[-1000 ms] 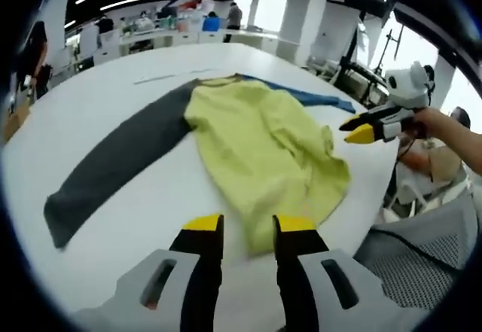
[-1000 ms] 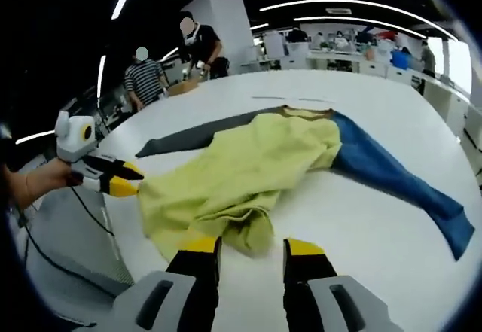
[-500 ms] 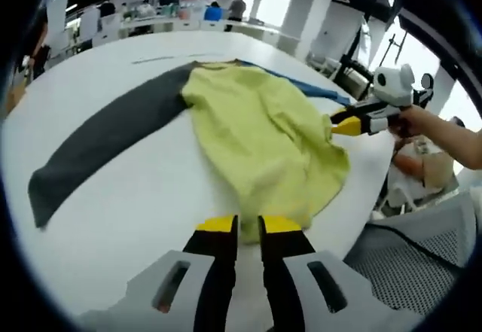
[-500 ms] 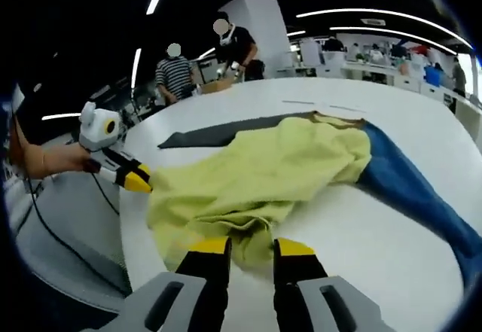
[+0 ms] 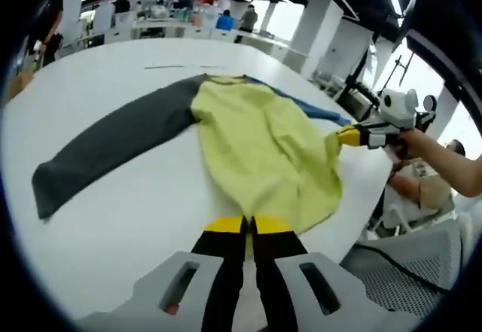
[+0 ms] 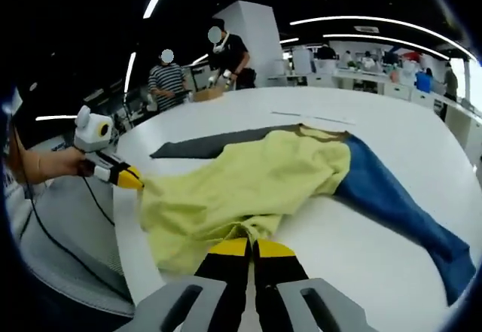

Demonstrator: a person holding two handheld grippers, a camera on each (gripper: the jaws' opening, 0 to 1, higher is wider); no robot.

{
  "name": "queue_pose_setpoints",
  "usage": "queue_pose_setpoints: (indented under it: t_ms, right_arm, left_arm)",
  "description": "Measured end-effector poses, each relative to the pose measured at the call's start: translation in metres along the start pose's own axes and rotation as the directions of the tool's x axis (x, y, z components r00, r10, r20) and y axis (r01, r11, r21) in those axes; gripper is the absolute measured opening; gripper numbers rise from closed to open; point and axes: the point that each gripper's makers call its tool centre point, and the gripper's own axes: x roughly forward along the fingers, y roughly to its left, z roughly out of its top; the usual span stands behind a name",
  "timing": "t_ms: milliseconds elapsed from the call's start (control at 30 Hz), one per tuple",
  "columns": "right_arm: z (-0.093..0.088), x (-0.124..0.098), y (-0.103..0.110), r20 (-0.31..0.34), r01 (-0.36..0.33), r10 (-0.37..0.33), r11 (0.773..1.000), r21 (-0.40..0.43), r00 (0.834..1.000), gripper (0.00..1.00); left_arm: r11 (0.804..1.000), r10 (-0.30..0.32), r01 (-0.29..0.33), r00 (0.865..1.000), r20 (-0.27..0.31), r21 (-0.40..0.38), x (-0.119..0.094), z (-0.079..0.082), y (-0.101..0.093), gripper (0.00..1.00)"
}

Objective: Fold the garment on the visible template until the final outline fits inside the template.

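A sweater with a yellow-green body [image 5: 263,144], a grey sleeve [image 5: 113,144] and a blue sleeve [image 5: 309,106] lies spread on the white table [image 5: 135,219]. My left gripper [image 5: 247,226] is shut on the near hem corner. In the left gripper view my right gripper [image 5: 340,136] comes in from the right, pinching the other hem corner. In the right gripper view my right gripper [image 6: 252,248] is shut on the yellow hem [image 6: 248,185], and my left gripper [image 6: 134,182] holds the far corner, stretching the hem. The blue sleeve [image 6: 399,204] and grey sleeve [image 6: 211,142] trail away.
Thin marks [image 6: 309,117] lie on the table beyond the collar. The table edge runs just under the hem, with a mesh chair [image 5: 407,272] and cables [image 6: 53,234] past it. Two people [image 6: 226,57] stand at the far side. Desks line the back.
Both grippers went from open to shut, closing on the two hem corners. The hem edge, bunched before, is now pulled straighter between them.
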Motion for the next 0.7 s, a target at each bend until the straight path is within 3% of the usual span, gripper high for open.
queue_pose_setpoints:
  t_ms: [167,333,500,700]
  right_arm:
    - [0.014,-0.019,-0.007,0.024,0.049,-0.048,0.998,-0.044,0.999,0.0]
    - [0.016,-0.033,-0.001,0.015,0.069,-0.067,0.993,-0.098,0.998,0.0]
    - [-0.005,-0.037,0.016,-0.067,0.053,-0.068,0.978,-0.202,0.995,0.0]
    - [-0.033,-0.024,0.049,-0.131,-0.019,-0.007,0.98,-0.196,0.991,0.0]
  left_arm:
    - [0.999,-0.031,0.032,0.999,0.013,-0.038,-0.006,0.008,-0.006,0.0]
    - [0.999,-0.039,0.038,0.999,-0.013,-0.034,-0.009,0.004,-0.012,0.0]
    - [0.999,-0.022,0.021,0.999,-0.038,-0.034,-0.013,-0.006,-0.011,0.0]
    - [0.997,-0.027,0.024,0.999,-0.039,-0.067,-0.013,-0.011,-0.013,0.0]
